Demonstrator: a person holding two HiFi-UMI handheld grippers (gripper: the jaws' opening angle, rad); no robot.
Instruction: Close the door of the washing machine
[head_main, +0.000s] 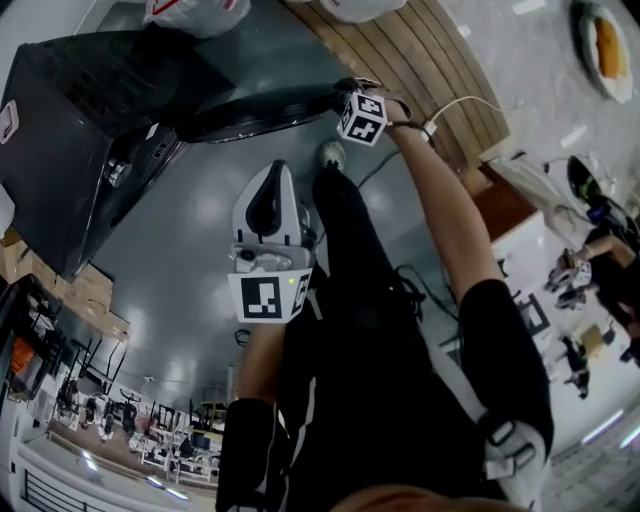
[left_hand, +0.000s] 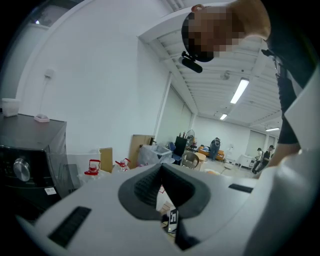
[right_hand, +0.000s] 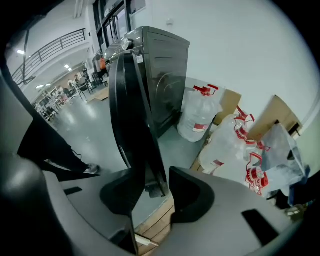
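The dark washing machine (head_main: 80, 130) stands at the upper left of the head view, its round door (head_main: 260, 112) swung wide open. My right gripper (head_main: 348, 92), marker cube (head_main: 362, 117) on top, reaches down onto the door's outer edge. In the right gripper view the door (right_hand: 131, 110) runs edge-on between the jaws of the right gripper (right_hand: 151, 175). It lies against the left pad with a gap to the right pad. My left gripper (head_main: 277, 170) hangs over the floor, away from the door, with nothing in it. Its tips (left_hand: 160, 167) meet.
Large water jugs (right_hand: 200, 112) and plastic bags (right_hand: 280, 150) stand beside the machine. A wooden pallet (head_main: 400, 50) lies behind the door. The person's shoe (head_main: 332, 155) and legs are below the door. A control knob (left_hand: 21, 170) shows on the machine's front.
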